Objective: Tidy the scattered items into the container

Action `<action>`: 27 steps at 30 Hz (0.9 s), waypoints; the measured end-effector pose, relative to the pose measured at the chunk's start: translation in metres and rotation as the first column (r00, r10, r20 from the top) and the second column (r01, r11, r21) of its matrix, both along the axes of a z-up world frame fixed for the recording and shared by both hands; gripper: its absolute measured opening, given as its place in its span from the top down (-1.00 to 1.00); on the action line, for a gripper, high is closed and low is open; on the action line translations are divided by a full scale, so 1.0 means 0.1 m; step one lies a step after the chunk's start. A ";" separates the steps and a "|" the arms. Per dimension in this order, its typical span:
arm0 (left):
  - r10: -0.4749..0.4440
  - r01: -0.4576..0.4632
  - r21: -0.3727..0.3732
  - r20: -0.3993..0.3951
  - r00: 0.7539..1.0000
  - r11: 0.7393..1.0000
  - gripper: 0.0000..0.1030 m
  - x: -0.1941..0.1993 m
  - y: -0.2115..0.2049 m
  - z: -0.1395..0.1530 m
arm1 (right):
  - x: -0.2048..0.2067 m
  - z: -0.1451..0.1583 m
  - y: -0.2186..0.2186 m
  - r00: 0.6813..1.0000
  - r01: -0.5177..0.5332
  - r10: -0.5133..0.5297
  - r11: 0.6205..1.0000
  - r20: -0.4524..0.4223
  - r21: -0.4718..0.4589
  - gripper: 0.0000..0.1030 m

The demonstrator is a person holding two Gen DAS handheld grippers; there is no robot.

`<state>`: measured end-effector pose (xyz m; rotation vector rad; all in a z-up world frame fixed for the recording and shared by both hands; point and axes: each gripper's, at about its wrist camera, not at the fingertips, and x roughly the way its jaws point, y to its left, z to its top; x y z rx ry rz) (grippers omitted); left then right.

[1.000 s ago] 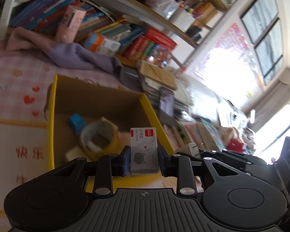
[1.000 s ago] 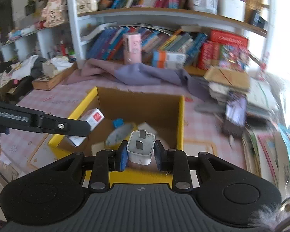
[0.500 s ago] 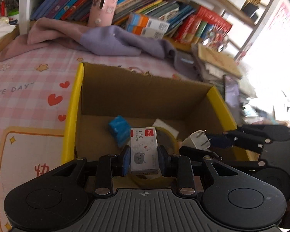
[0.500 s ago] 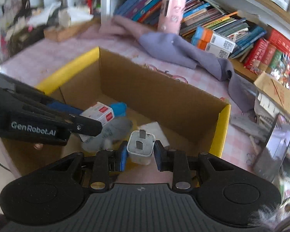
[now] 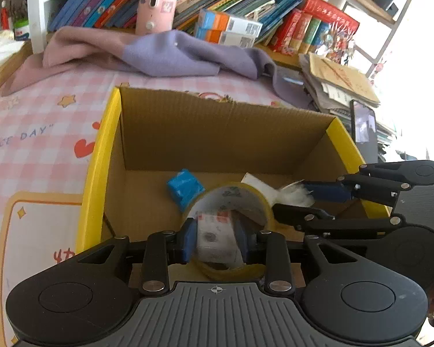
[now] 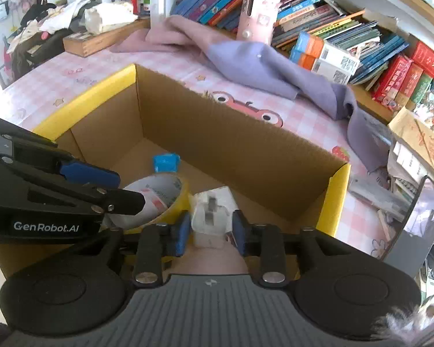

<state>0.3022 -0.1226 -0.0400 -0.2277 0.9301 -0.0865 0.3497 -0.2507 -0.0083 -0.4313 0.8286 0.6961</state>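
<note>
Hovering inside the cardboard box (image 5: 222, 127), both claws have just been easing open. Left claw (image 5: 216, 238) has the small white staple box (image 5: 215, 238) between its blue pads, sitting in the tape roll (image 5: 231, 199). Right claw (image 6: 211, 227) brackets the white plug adapter (image 6: 212, 218), gaps showing either side. Blue block (image 5: 185, 188) lies on the box floor.

Matt corrugated cardboard box (image 5: 225, 133), glossy tape roll (image 5: 231, 199), soft cloth (image 5: 170, 55)
</note>
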 end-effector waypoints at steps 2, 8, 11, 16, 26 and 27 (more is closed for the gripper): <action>0.002 -0.002 0.001 0.021 1.000 1.000 0.34 -0.04 0.02 0.04 | -0.02 0.04 -0.02 1.000 0.005 -0.005 1.000 0.006 0.022 0.36; 0.032 -0.035 0.016 0.140 0.990 0.999 -0.12 -0.31 0.06 0.34 | -0.20 0.31 -0.19 0.997 0.055 -0.063 0.987 0.049 0.154 0.19; 0.048 -0.060 0.045 0.230 0.972 0.997 -0.39 -0.54 0.07 0.54 | -0.34 0.49 -0.28 0.992 0.078 -0.098 0.970 0.079 0.231 0.04; 0.077 -0.113 0.093 0.328 0.942 0.989 -0.75 -0.98 0.11 0.79 | -0.65 0.71 -0.32 0.982 0.113 -0.154 0.945 0.114 0.306 -0.06; 0.157 -0.237 0.175 0.378 0.913 0.955 -0.90 -1.81 0.26 0.78 | -1.52 0.74 -0.29 0.936 0.195 -0.282 0.914 0.209 0.355 -0.56; 0.168 -0.246 0.172 0.371 0.913 0.954 -0.90 -1.87 0.30 0.77 | -1.60 0.72 -0.26 0.934 0.205 -0.290 0.913 0.208 0.354 -0.60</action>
